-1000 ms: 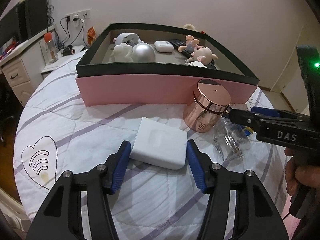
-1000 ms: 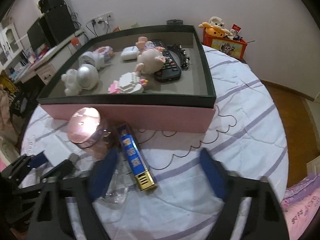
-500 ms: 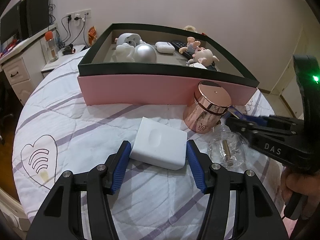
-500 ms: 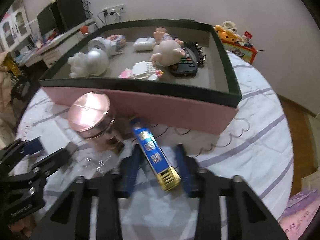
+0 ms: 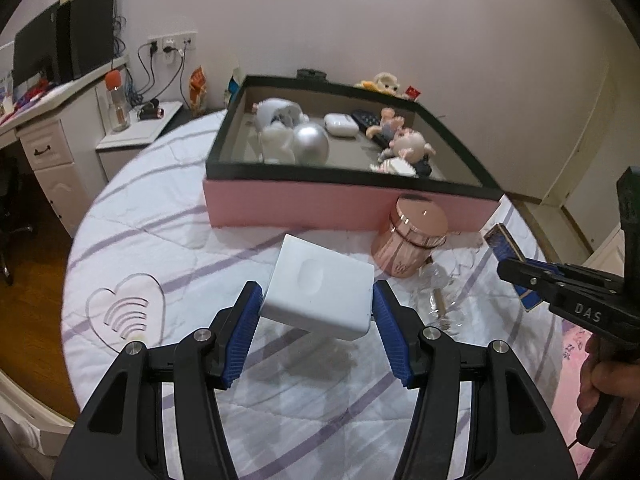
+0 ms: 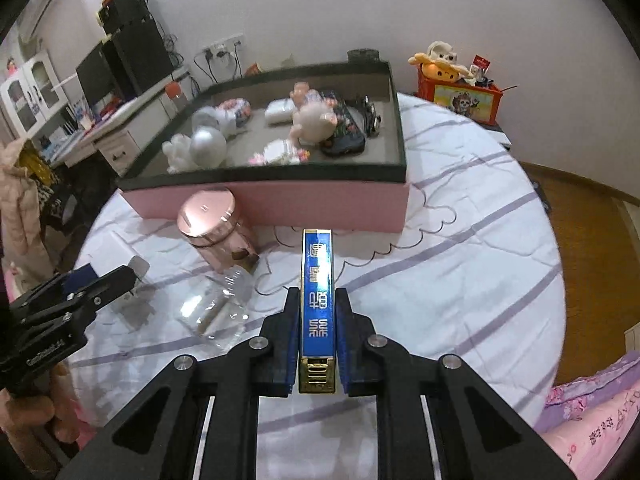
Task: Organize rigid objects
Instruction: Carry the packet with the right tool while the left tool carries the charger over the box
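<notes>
The left gripper is clamped on a white box, its blue pads pressed against the box's two sides. The box hangs tilted above the quilted, purple-striped bed, casting a shadow on the cover beneath it.

The right gripper is closed tight on a narrow blue box with a gold end, which points away from the camera toward twelve o'clock, its far end raised off the bed cover. In the left wrist view the same blue box shows at about three o'clock, sticking out past the black tips of the right gripper.

A pink tray with a dark rim sits at twelve o'clock in both views. Inside it lie a silver ball, a white earbud case, a dark remote, a pig figurine and other small toys.

Just in front of the tray's pink wall stands a rose-gold canister, upright and lidded. A clear glass jar lies on its side near the canister, at about nine o'clock from the right gripper, untouched by either gripper.
</notes>
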### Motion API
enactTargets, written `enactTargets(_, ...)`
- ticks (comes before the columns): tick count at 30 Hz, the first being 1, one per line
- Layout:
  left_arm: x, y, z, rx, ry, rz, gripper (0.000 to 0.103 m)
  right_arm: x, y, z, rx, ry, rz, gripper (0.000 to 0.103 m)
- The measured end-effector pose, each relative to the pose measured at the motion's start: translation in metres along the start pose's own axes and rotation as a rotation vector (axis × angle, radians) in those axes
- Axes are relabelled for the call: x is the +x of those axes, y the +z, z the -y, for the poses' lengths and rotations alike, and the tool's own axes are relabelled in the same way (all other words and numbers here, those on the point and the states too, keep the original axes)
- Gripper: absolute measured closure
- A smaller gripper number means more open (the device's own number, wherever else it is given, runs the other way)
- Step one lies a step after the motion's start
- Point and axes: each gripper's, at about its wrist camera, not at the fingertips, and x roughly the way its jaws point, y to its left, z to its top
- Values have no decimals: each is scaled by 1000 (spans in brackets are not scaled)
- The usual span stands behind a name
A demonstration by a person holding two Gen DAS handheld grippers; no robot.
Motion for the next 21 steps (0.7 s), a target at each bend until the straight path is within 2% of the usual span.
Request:
enactTargets(5,-14,14,1,-2,-5,25,46,-19,11,-10,-20,28,44,88)
enactTargets(12,-27,57,11,37,0,93,46,-34,41,-29,-75,41,100,88)
enactTargets(21,-4,125,24,60,-18,134,46,-30,91,-32,-100,22,147,88)
